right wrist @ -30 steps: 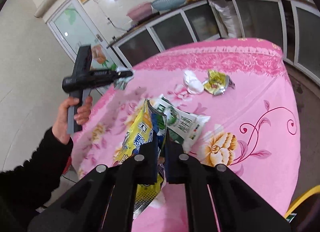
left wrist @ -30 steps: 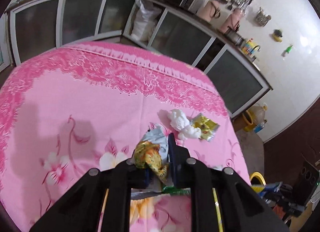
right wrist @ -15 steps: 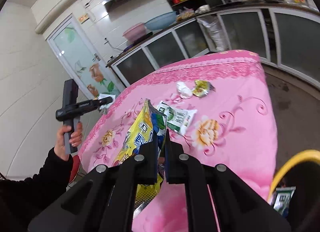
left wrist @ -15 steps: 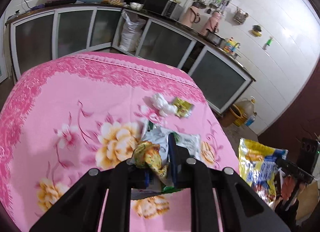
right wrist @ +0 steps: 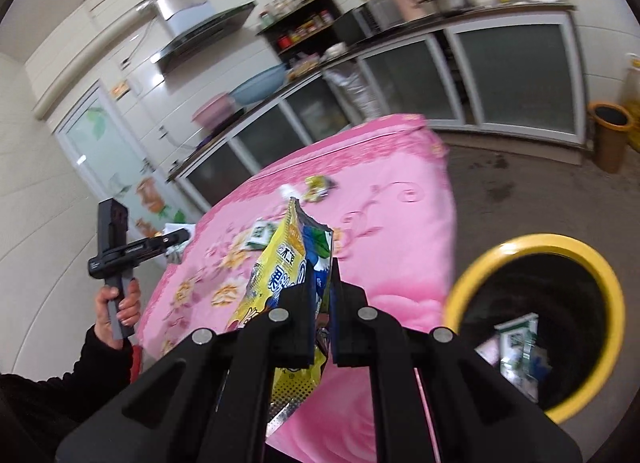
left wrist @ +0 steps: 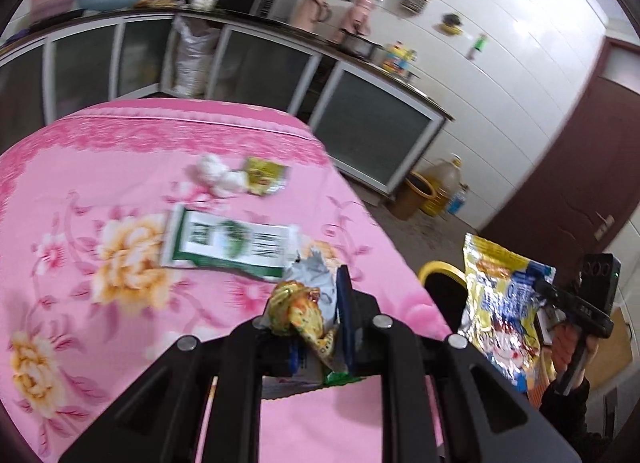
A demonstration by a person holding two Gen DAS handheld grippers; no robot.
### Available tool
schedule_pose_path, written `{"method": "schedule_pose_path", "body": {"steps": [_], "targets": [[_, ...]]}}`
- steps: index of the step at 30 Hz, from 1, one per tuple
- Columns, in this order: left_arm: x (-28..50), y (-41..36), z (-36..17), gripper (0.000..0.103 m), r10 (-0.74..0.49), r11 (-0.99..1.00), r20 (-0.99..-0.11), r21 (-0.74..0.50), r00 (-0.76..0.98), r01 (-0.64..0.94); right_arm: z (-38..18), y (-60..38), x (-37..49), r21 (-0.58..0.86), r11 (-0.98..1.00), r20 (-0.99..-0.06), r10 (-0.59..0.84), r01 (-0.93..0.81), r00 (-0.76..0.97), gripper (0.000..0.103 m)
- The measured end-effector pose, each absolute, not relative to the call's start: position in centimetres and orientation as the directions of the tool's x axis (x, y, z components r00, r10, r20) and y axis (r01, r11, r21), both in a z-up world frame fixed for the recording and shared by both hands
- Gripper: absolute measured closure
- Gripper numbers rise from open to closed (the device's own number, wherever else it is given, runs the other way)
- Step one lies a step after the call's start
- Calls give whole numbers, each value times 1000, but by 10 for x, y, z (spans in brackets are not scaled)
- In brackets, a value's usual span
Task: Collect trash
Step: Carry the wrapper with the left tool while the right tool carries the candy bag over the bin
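Your kitchen was evenly lit and fairly bright, with no hard shadows on the pink tablecloth point(left wrist: 120, 151). Both fisheye views bent the cabinets point(right wrist: 516, 75) hard and went black in the corners. Motion blur smeared the tablecloth's far edge and the yellow-rimmed bin point(right wrist: 536, 255), and the white wall tiles point(left wrist: 520, 35) had soft glare.

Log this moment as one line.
left gripper: shut on crumpled wrappers | right gripper: shut on yellow snack bag | yellow-rimmed bin: beside table, holds trash
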State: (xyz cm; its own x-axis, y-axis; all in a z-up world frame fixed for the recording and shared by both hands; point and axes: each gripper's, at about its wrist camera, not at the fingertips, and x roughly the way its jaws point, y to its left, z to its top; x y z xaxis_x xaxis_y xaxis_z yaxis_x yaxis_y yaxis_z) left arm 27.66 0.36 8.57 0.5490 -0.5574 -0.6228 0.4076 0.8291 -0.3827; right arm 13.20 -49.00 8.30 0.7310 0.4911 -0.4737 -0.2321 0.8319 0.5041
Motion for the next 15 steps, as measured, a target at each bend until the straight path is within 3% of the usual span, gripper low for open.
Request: {"method": "schedule_pose_path", "body": {"steps": [15], "targets": [[270, -165, 92, 89, -676, 690, -632, -363, 379, 626, 74, -610, 58, 358, 923, -516, 70, 140, 854, 97]]}}
